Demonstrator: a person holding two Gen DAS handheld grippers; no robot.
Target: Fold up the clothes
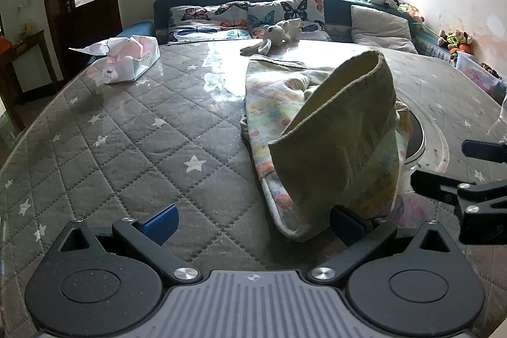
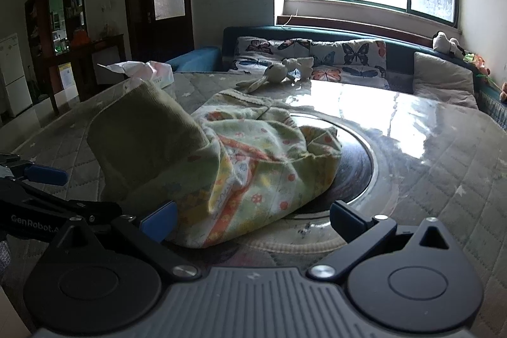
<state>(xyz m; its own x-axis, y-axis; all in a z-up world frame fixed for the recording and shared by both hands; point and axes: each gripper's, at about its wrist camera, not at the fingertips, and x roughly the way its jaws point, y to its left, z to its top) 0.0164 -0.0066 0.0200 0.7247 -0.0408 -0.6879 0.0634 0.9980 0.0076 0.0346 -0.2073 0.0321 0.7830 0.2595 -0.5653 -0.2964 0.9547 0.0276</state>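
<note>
On the quilted grey table cover, partly over a dark round inset [image 2: 358, 170], lies a small patterned garment [image 2: 253, 167] with a plain olive ribbed cuff or waistband [image 1: 345, 129] standing up in a loose loop at its near end. Both tools are released: the left gripper [image 1: 253, 222] has its jaws spread wide, the right one touching or just beside the garment's near hem, and the right gripper [image 2: 252, 219] is likewise spread, its left finger against the cloth. The fabric looks light, soft and limp, so it should crumple rather than hold a crease; the ribbed band looks thicker and springier. Pinching the two near hem corners, or the band's edge, seems the surest hold for spreading it flat first.
</note>
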